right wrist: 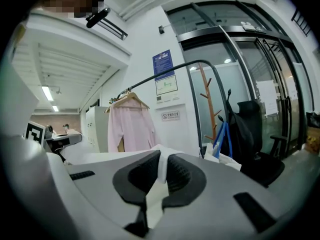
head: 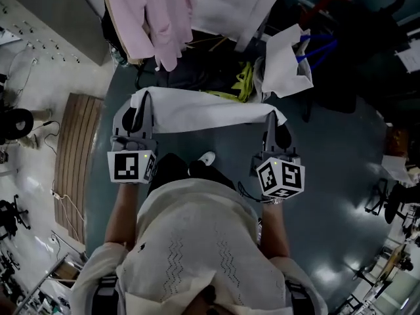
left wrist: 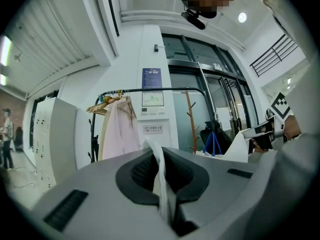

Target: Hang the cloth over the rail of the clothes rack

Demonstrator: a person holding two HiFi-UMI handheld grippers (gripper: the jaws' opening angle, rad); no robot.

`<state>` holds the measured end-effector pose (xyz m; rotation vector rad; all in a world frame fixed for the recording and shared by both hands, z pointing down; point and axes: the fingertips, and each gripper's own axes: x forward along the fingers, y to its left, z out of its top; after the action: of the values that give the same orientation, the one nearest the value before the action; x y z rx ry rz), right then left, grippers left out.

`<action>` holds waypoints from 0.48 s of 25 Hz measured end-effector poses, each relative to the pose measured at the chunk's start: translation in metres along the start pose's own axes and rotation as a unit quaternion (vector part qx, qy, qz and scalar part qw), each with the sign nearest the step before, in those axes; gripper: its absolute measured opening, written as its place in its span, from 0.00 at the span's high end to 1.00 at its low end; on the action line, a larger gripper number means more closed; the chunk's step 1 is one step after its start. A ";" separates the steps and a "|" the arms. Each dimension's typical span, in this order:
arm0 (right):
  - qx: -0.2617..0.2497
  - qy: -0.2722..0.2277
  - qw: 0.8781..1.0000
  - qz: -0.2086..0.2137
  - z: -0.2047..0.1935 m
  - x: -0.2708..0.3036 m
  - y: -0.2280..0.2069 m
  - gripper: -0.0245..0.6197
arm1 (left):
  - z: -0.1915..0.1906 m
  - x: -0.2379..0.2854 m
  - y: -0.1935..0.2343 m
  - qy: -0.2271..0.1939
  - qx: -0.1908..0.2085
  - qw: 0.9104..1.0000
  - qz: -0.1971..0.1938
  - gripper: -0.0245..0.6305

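The left claw point(head: 142, 104) is pressed together on 1 top corner of the white cloth point(head: 203, 110). In the left gripper view a thin fold of the fabric runs up between the dark pads and pokes out past the tips. The right claw point(head: 270, 117) pinches the other corner the same way, with a strip of white caught between its pads.

The cloth hangs stretched between the 2 claws as a wide band, held in the air in front of the person and above the dark floor point(head: 328, 176). It touches nothing else.

The rack stands ahead of the claws. Its black rail point(left wrist: 150, 89) curves across above the cloth in both gripper views, apart from it. A pink shirt point(head: 161, 18) hangs from the rail on a wooden hanger point(right wrist: 127, 100).

Near the rack's right end stand a white bag point(head: 285, 61) with blue handles and a wooden coat stand point(right wrist: 209, 104). The tip of a shoe point(head: 207, 157) shows below the cloth.
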<state>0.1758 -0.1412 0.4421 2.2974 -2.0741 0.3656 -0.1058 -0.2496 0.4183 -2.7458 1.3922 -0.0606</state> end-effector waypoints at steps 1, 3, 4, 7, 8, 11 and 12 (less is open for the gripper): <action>0.000 -0.005 1.000 -0.003 0.008 0.008 -0.005 0.92 | 0.004 0.015 0.000 -0.002 0.000 1.000 -0.004 0.94; -0.007 -0.016 1.000 -0.010 0.023 0.020 -0.013 0.92 | 0.011 0.042 0.000 -0.007 0.004 1.000 -0.016 0.94; -0.013 -0.020 1.000 -0.016 0.029 0.025 -0.017 0.92 | 0.015 0.055 0.001 -0.012 0.007 1.000 -0.023 0.94; -0.024 -0.029 0.998 -0.042 0.040 0.043 -0.035 0.92 | 0.016 0.099 0.002 -0.023 0.011 0.999 -0.047 0.93; -0.022 -0.030 0.998 -0.053 0.041 0.051 -0.041 0.92 | 0.014 0.114 0.002 -0.024 0.009 0.998 -0.057 0.94; -0.017 -0.024 0.996 -0.083 0.044 0.077 -0.056 0.92 | 0.007 0.160 0.006 -0.020 0.002 0.996 -0.084 0.94; -0.019 -0.021 0.995 -0.092 0.047 0.087 -0.059 0.92 | 0.005 0.176 0.009 -0.016 -0.003 0.996 -0.090 0.94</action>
<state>0.2483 -0.2280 0.4209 2.4678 -1.8491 0.2712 -0.0083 -0.3968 0.4139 -2.8563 1.1349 -0.0222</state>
